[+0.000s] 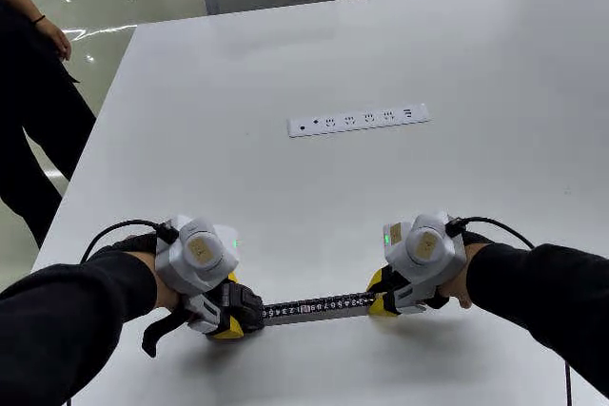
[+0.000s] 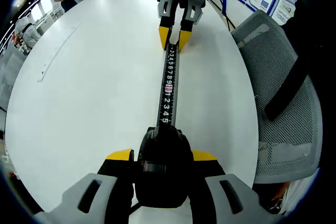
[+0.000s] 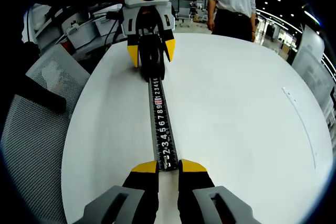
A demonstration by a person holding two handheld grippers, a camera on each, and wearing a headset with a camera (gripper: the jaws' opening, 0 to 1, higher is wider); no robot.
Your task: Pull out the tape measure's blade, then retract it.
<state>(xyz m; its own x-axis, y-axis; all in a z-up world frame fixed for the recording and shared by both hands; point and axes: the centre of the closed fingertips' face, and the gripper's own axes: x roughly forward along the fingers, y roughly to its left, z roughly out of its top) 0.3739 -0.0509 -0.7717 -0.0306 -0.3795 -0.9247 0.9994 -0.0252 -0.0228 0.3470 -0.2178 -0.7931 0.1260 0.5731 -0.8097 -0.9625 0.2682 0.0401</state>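
The left tongs (image 2: 161, 155) are clamped on the black tape measure case (image 3: 152, 51); the right tongs (image 3: 168, 167) pinch the tip of its thin numbered blade (image 1: 314, 308), at the white table's (image 1: 381, 45) near edge. The blade is judged springy and best held flat.

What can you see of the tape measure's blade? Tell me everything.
The blade is a narrow dark strip, metal by its look, printed with white numerals and one red mark. It is pulled partway out and runs straight, low over the white table; whether it rests on the table I cannot tell. One end enters the black case, held in the left tool. The free end is pinched between the yellow-tipped jaws of the right tool.
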